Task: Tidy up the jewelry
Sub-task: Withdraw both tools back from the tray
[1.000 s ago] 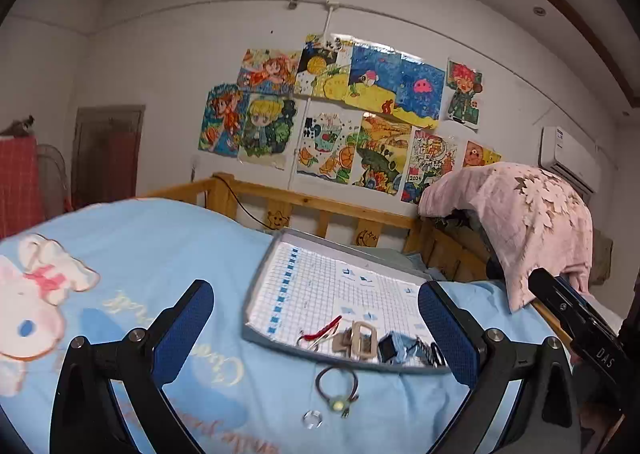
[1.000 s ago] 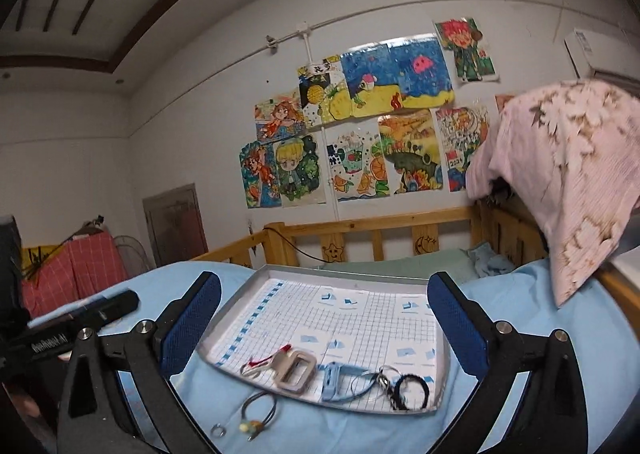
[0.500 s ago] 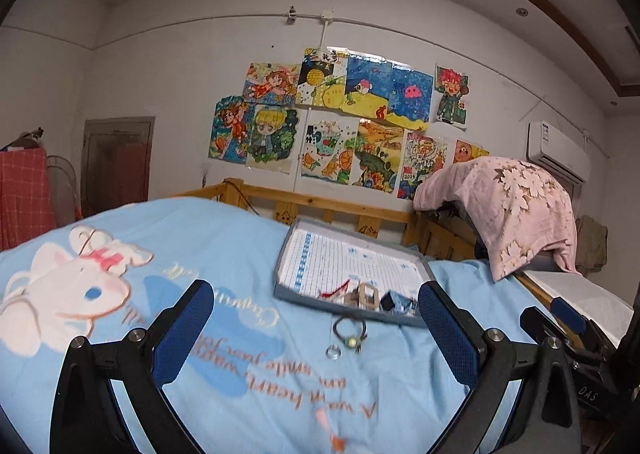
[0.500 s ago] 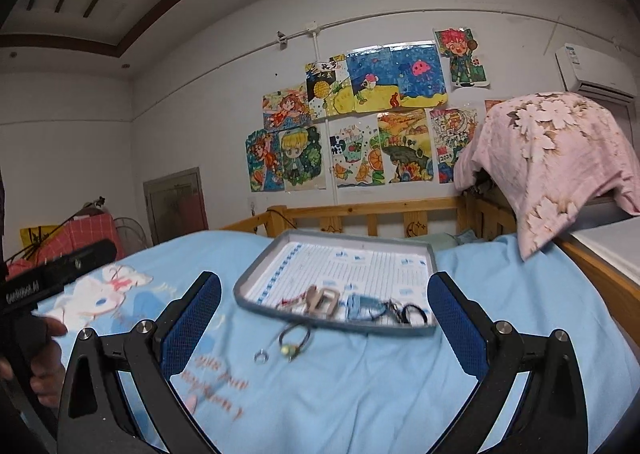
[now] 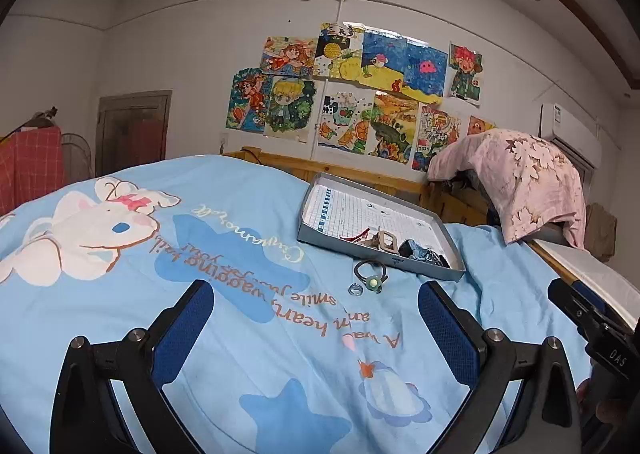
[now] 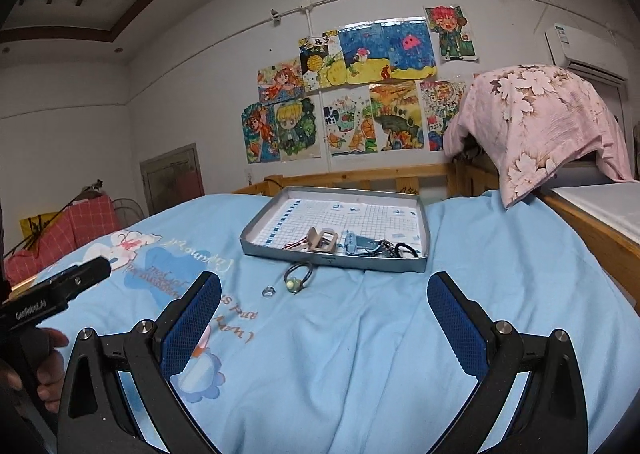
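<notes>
A grey tray (image 5: 424,268) (image 6: 332,260) with a grid-paper lining lies on the blue bedspread and holds several hair clips and ties near its front edge. In front of it on the bedspread lie a dark hair tie with a green bead (image 5: 371,273) (image 6: 298,278) and a small silver ring (image 5: 354,289) (image 6: 268,290). My left gripper (image 5: 316,328) is open and empty, well short of them. My right gripper (image 6: 324,320) is open and empty too, also back from the items.
The bedspread (image 5: 224,318) has a white cartoon animal and printed lettering. A wooden bed rail (image 6: 360,175) runs behind the tray. A pink floral cloth (image 6: 548,121) covers something at the right. Drawings hang on the wall (image 5: 352,101).
Both grippers have pulled back from the tray, so tray, hair tie and ring look smaller and farther off. Both stay open and empty.
</notes>
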{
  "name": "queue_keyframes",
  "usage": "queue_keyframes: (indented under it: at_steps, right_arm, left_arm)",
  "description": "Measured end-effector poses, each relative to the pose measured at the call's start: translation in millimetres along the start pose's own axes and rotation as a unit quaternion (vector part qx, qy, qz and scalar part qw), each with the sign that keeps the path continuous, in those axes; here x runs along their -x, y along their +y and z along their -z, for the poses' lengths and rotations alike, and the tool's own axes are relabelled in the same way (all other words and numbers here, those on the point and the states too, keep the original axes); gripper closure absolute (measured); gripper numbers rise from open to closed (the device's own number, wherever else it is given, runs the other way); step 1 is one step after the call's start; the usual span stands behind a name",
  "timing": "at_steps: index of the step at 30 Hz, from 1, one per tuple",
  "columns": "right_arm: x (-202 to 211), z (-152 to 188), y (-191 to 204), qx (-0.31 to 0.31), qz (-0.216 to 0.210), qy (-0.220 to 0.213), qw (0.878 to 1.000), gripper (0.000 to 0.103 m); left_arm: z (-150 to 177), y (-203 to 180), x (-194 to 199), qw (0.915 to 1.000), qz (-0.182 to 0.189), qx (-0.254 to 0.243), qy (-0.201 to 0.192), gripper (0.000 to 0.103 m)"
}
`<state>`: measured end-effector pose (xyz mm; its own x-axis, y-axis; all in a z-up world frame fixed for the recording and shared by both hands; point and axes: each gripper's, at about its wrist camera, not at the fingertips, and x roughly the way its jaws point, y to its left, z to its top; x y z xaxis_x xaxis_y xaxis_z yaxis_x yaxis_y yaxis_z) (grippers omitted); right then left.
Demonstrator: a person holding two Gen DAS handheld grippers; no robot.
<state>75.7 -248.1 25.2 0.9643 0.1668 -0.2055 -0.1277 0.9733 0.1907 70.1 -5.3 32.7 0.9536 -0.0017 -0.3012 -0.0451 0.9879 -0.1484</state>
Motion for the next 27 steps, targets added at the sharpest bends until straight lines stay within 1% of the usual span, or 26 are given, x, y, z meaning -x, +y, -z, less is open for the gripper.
queue_keyframes:
  at_steps: [4,8,11,14,17,21,24,27]
  right_arm:
    - [-2.1,-1.1,-0.6,0.002,0.003,-0.001,1.0,0.002]
    - [-7.4,-9.2,-0.6,-0.001,0.001,-0.002,1.0,0.002]
    - [-12.2,-21.8,-2.4,-0.008,-0.001,-0.013,1.0,0.002]
    - [-22.5,-40.5,-3.4,0.003,-0.004,-0.024,1.0,0.002]
    - [-39.1,-60.9,-7.7,0.008,-0.013,-0.039,0.999,0.002]
    - [-70.2,-79.1,-13.9,0.003,-0.033,-0.045,0.998,0.002]
    - [-98.5,-80.1,-15.6,-0.002,-0.047,-0.04,0.998,0.002]
    - [-128.1,-71.7,-16.3,-0.004,-0.058,-0.027,0.998,0.002]
  left_arm:
    - [-4.9,-2.6,-6.9,1.0,0.003,-0.003,0.002,0.0]
    - [-11.1,-5.7,-16.7,1.0,0.004,-0.005,0.001,0.0]
    - [-27.4,-6.6,-32.9,0.9999,0.01,-0.005,0.0,0.0]
    - [-45.7,-1.4,-49.8,0.9996,0.025,0.013,0.004,0.0]
    - [-61.4,2.9,-69.7,0.9992,0.03,0.025,0.004,0.0]
    - [-69.9,-0.8,-98.3,0.9996,0.026,0.004,0.002,0.0]
    - [-68.3,-4.9,-124.5,0.9996,0.027,-0.005,0.009,0.0]
    - [-61.5,-9.7,-149.5,0.9994,0.026,-0.005,0.023,0.0]
